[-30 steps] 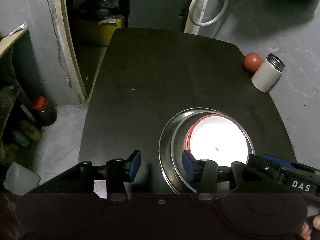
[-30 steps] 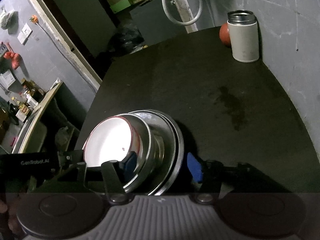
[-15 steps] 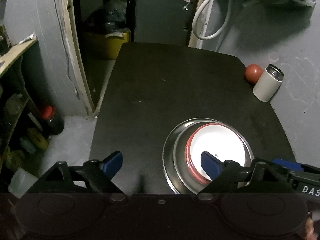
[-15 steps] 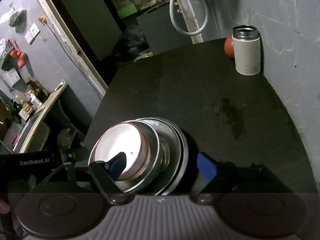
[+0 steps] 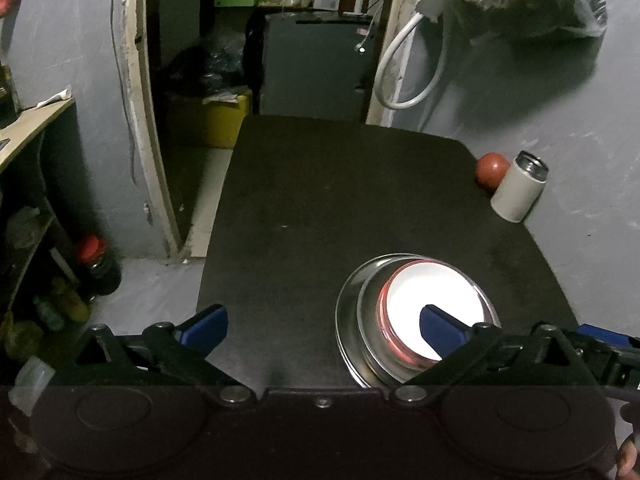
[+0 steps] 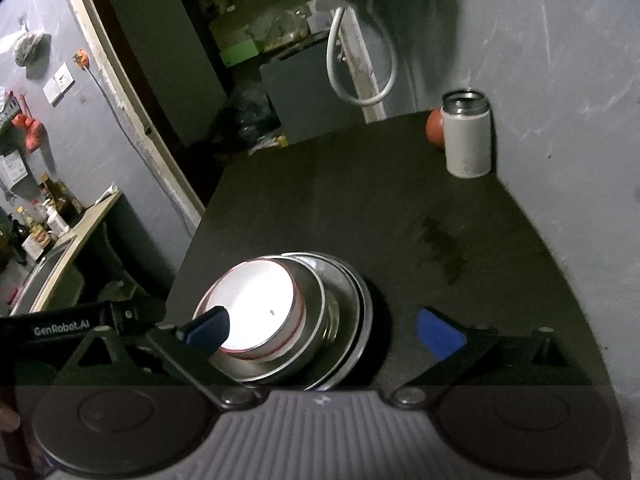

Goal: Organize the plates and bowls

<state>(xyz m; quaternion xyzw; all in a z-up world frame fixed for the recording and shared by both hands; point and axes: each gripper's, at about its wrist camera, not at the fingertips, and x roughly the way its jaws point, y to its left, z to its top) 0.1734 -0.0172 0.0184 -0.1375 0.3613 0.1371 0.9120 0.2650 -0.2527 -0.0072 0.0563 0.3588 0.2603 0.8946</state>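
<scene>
A stack of dishes stands near the front of the black table (image 5: 320, 200): a white bowl with a red rim (image 5: 432, 304) nested in a steel bowl (image 5: 366, 320) on steel plates (image 5: 346, 312). The same white bowl (image 6: 256, 304) sits in the steel bowl (image 6: 316, 320) on the plates (image 6: 360, 320) in the right wrist view. My left gripper (image 5: 322, 326) is open above the table's front edge, its right fingertip over the bowl. My right gripper (image 6: 322, 330) is open, raised above the stack, holding nothing.
A white steel-topped flask (image 5: 518, 188) and a red ball (image 5: 490, 170) stand at the table's far right by the grey wall. A doorway and yellow bin (image 5: 208, 120) lie beyond the left edge. Jars sit on the floor (image 5: 96, 264) at left.
Both grippers have opened wide and pulled up and back from the dish stack. The stack has stayed in place on the table.
</scene>
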